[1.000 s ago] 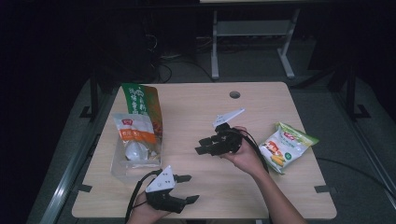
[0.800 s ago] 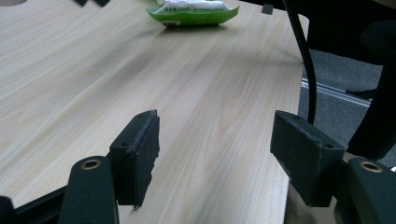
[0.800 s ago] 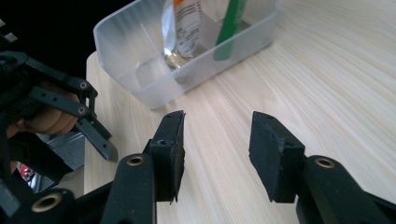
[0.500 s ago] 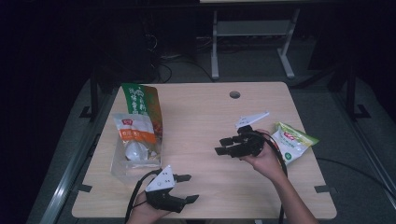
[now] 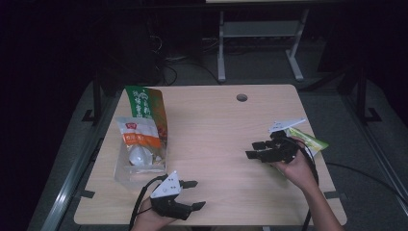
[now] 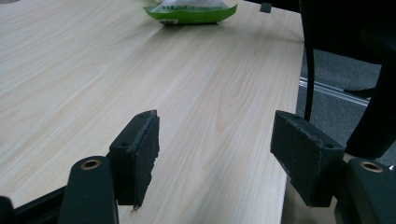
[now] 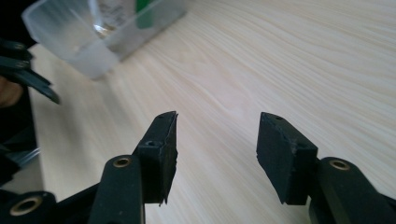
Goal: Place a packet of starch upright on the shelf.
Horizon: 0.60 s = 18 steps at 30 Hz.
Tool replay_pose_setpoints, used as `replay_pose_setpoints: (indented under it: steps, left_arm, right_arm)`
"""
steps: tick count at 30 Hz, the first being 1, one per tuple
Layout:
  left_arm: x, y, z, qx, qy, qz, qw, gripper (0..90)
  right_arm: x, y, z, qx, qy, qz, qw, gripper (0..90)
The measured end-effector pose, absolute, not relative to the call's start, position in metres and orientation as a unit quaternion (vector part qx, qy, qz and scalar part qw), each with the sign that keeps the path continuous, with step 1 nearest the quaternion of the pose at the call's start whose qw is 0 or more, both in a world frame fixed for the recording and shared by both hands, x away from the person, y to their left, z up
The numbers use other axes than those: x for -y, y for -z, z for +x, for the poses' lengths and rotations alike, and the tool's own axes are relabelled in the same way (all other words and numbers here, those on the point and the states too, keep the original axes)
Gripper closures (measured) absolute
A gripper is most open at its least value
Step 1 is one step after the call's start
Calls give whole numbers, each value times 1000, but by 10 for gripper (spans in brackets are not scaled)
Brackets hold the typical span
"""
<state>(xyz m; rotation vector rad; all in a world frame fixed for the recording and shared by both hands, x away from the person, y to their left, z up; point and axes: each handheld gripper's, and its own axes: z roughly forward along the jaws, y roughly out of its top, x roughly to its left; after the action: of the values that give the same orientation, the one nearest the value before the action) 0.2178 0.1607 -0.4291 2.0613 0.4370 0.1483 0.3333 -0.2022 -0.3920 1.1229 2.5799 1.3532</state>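
Hand-held gripper beside green snack bag

Room: we see it dark, light falling mainly on the table.
Table: pale wood, with a round hole near its far edge.
Floor: grey.
Behind: a white frame, with cables beside it.

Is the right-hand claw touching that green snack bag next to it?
Cannot tell. In the high view the right gripper points away from the green snack bag, jaws empty, but the hand hides where they meet.
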Motion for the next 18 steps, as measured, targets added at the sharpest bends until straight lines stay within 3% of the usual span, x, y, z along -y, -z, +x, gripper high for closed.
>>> replay_pose_setpoints:
  steps: [18]
  left_arm:
    - [-158, 432, 219, -184, -50, 850, 490, 324]
  right_arm:
    - [276, 421, 334, -805, -367, 458, 83, 385]
